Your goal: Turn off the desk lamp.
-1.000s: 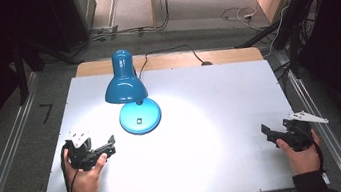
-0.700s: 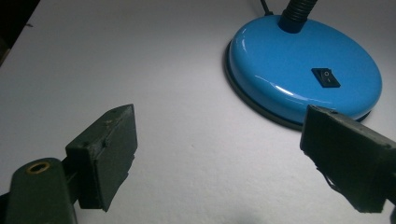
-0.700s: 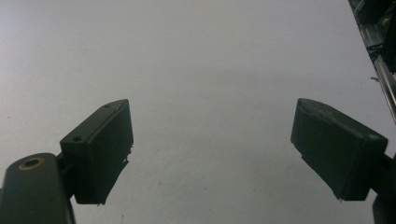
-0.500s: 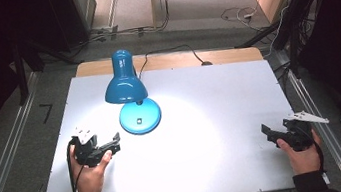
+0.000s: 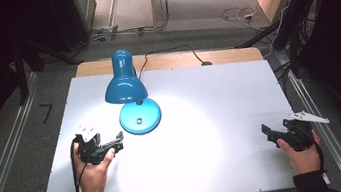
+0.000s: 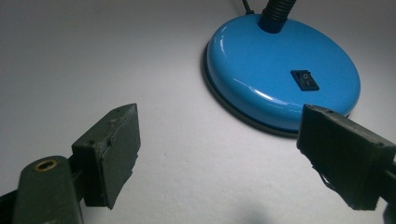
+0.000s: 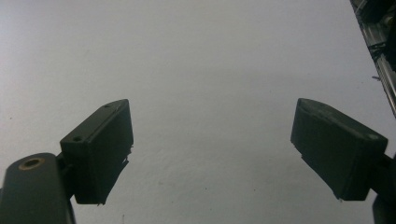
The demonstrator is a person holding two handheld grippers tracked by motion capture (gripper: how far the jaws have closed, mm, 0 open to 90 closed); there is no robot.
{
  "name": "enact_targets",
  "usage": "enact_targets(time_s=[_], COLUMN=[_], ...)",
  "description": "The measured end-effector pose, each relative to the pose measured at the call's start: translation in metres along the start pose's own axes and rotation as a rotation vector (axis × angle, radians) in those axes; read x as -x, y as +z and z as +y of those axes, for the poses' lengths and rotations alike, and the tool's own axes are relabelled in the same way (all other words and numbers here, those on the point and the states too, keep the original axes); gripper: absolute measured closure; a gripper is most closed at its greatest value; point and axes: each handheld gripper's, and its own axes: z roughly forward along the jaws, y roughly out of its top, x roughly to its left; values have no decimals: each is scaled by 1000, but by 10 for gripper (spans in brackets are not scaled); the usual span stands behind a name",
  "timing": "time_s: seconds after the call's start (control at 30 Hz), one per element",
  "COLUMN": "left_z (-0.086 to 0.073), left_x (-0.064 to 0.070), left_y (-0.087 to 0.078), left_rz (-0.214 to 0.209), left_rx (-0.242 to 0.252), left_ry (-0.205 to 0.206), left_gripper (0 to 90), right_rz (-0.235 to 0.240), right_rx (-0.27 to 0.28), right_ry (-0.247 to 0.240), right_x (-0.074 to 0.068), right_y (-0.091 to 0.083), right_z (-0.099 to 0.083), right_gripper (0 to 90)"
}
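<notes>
A blue desk lamp stands lit at the table's middle left, its round base carrying a small black rocker switch. My left gripper is open just left of and in front of the base, jaws wide with nothing between them. At the table's right edge my right gripper is open too, and bare white table lies between its jaws in the right gripper view.
The white table top is lit brightly in front of the lamp. A wooden strip runs along the far edge, where the lamp's black cord trails off. Metal rails flank the table.
My left gripper has moved right and forward toward the lamp base. The right gripper has stayed where it was.
</notes>
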Motion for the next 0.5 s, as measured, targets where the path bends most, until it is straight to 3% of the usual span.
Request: enact_targets(time_s=[0.5], left_z=[2], left_x=[8], left_y=[8], left_rz=[-19], left_rx=[6], left_ry=[13], left_gripper=[185], right_rz=[6], right_rx=[3], right_ry=[2], right_x=[1], right_y=[0], right_z=[0], right_gripper=[119])
